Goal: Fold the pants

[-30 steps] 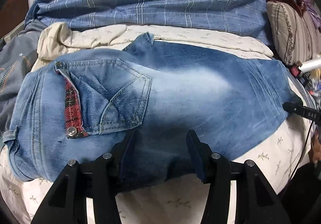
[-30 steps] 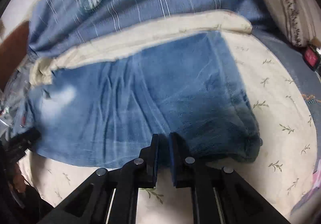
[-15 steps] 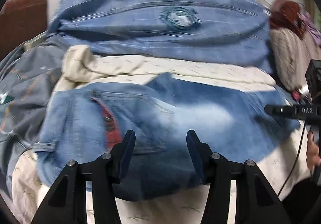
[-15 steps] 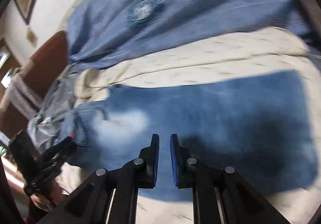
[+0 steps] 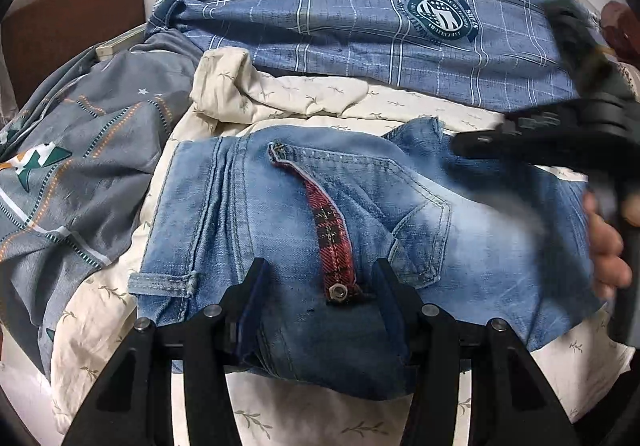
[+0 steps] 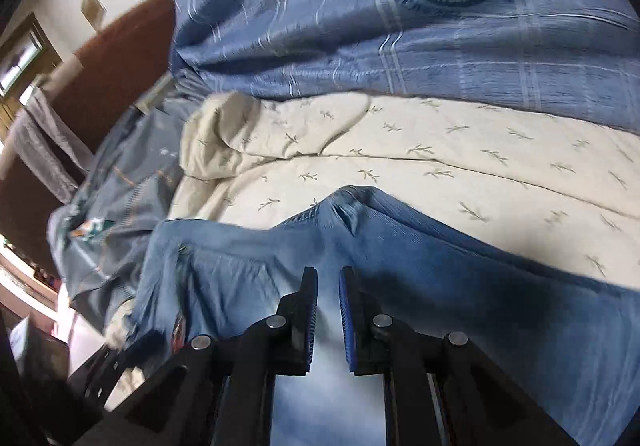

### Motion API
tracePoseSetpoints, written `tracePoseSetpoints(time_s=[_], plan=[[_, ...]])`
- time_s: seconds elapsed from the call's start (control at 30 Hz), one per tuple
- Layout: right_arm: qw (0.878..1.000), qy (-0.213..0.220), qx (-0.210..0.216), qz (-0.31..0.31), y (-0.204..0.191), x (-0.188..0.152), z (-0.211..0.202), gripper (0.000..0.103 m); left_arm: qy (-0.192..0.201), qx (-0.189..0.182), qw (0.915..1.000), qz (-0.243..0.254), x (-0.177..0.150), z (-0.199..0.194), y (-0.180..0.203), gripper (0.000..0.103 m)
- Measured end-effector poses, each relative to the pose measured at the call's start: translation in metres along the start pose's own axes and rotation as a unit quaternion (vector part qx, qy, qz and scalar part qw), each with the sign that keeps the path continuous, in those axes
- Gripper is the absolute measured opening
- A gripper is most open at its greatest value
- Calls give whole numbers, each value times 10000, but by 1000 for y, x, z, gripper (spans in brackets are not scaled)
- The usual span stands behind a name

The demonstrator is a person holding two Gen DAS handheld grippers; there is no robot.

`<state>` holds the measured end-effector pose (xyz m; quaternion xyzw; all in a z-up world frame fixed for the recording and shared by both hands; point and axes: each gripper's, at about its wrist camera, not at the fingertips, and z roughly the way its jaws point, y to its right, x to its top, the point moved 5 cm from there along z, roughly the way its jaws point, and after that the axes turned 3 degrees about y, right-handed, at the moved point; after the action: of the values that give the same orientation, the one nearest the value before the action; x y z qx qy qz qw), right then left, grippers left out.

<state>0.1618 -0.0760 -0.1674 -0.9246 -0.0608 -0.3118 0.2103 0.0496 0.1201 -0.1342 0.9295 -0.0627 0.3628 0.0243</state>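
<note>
Two grippers over the jeans (image 5: 400, 214) folded on the cream sheet (image 5: 320, 98): left gripper (image 5: 320, 298) fingers apart above the waistband, right gripper (image 6: 328, 310) fingers together, holding nothing

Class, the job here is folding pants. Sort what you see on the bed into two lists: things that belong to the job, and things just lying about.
Belongs to the job:
- jeans
- left tool, open above the jeans
- right tool, shut, empty

Just lying about:
- blue plaid quilt
- cream leaf-print sheet
- grey patterned cloth
- brown headboard
</note>
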Motion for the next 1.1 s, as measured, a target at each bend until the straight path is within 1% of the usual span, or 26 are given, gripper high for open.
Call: tracePoseSetpoints(time_s=[0.1,0.2,0.23,0.3,0.37,0.43,0.47,0.57,0.7,0.8,0.9,1.0,1.1], plan=[[9996,-58,-246,80,3,7,22,14,-121,-88,9999,-43,-1,2,-2,54],[9979,-259,-523,287,15,10,46,14,-224,-182,9996,-52,-2,4,-4,54],[9975,-316,-544,324,19,9,53,15,-245,-209,9995,-8,-3,5,-4,54],[9980,-197,-498,326,22,11,55,15,-271,-246,9993,72,-5,6,-4,55],[9980,-187,-405,453,24,12,52,15,-298,-304,9990,137,-8,6,-5,55],[9980,-29,-247,578,28,11,39,16,-301,-363,9988,136,-9,6,-6,55],[9978,29,-236,612,29,11,33,16,-291,-403,9987,104,-9,4,-7,55],[9970,236,-319,658,41,5,3,16,-170,-502,9986,15,-8,-2,-9,54],[9948,461,-539,732,70,-13,-49,16,192,-604,9980,19,0,-17,-2,54],[9920,565,-741,853,101,-36,-89,16,404,-697,9966,176,5,-25,12,54],[9873,699,-924,1087,131,-58,-121,16,532,-834,9939,484,6,-30,33,55],[9819,816,-1057,1344,161,-82,-151,16,532,-883,9914,809,3,-30,55,55],[9774,793,-1268,1494,187,-103,-168,16,290,-1026,9896,964,-3,-21,74,55]])
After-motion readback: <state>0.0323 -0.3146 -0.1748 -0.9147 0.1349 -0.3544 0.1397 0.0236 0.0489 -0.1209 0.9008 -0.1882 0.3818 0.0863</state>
